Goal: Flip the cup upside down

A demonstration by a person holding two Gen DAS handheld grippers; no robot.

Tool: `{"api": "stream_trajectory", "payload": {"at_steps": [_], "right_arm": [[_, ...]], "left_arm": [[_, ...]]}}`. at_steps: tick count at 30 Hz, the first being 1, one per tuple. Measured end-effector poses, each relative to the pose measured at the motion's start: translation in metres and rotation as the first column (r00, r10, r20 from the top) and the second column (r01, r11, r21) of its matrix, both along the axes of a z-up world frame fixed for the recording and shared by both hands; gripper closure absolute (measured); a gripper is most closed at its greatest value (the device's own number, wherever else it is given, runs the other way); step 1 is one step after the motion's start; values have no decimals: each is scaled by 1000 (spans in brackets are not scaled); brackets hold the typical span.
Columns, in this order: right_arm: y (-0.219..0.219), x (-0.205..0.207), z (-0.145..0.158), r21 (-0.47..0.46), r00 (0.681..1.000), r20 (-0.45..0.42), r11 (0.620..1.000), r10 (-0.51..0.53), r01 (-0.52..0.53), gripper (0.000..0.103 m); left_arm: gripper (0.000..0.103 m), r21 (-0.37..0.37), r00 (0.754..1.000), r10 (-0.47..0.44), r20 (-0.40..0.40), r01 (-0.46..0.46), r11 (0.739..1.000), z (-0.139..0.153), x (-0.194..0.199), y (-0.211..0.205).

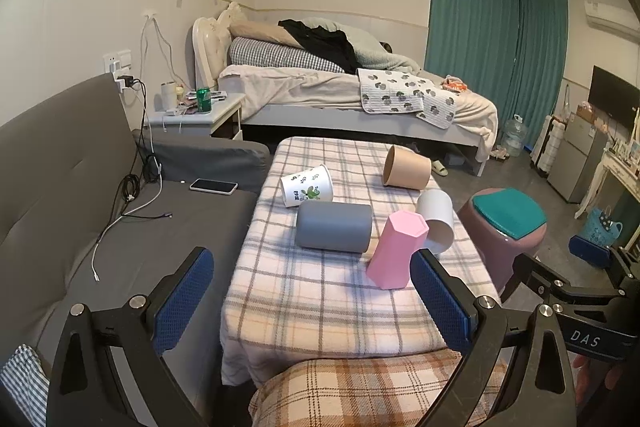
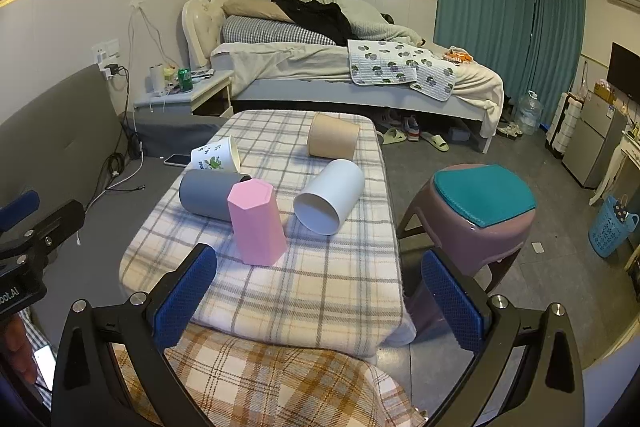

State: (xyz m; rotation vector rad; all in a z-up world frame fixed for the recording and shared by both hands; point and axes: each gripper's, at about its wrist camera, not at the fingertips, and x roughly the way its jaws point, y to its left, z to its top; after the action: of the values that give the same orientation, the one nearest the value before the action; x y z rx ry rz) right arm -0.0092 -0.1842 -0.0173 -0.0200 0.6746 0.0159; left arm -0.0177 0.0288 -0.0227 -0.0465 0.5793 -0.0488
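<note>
Grippers first: left gripper [image 1: 312, 297] and right gripper [image 2: 320, 293] both hang back over the near edge of the plaid-covered table [image 2: 320, 287], jaws spread wide, gripping nothing. Pink hex cup [image 2: 257, 227] sits closest and already stands closed end up, so I'd guess that one's done. Next out, grey cup [image 2: 208, 195] and white cup [image 2: 329, 196] lie on their sides, then the leaf-print cup [image 2: 216, 155] and tan cup [image 2: 333, 141] near the far edge. Looks like an approach step; white cup seems handiest for the right side. Plenty of bare cloth up front, but that purple stool [image 2: 472, 223] crowds the right edge
</note>
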Motion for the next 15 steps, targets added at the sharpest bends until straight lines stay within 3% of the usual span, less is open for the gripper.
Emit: {"api": "stream_trajectory", "payload": {"at_steps": [15], "right_arm": [[3,-1,-3,5,1000,-6,1000,10,-10,0]], "left_arm": [[1,-14,1000,-11,-4,11,1000,-4,-2,1]]}}
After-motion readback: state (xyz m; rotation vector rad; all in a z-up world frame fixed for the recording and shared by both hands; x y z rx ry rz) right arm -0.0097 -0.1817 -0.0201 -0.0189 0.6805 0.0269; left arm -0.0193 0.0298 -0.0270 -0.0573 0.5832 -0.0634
